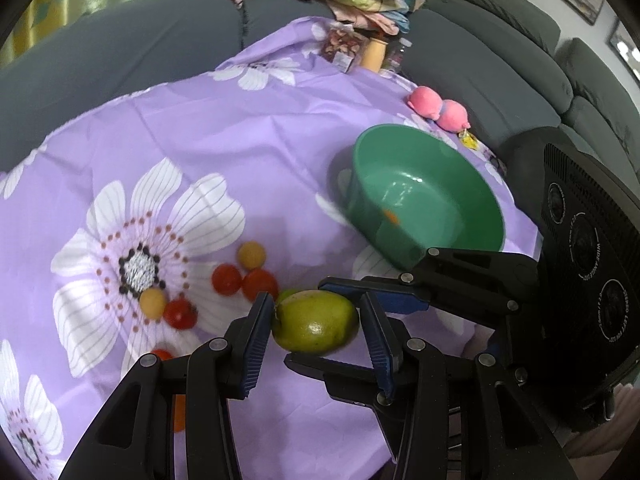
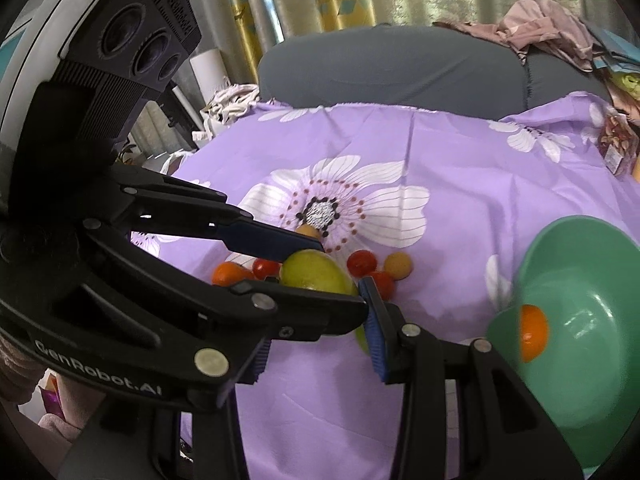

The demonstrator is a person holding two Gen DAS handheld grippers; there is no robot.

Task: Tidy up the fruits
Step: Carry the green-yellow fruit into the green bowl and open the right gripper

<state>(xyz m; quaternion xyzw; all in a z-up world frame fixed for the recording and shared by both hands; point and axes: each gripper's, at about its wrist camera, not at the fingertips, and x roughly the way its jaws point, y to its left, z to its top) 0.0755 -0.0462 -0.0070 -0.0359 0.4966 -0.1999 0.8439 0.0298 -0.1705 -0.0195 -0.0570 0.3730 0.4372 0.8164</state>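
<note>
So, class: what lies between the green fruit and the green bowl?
In the left wrist view, only the right gripper and bare purple cloth separate the green fruit from the green bowl.

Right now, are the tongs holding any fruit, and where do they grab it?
The left tongs pinch the green mango at its two ends. The right tongs close around the same mango's sides, though whether they grip it cannot be told.

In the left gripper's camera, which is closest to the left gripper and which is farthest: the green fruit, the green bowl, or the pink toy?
1. Green fruit, between the left gripper fingers.
2. Green bowl, ahead on the right.
3. Pink toy, beyond the bowl by the sofa.
</note>
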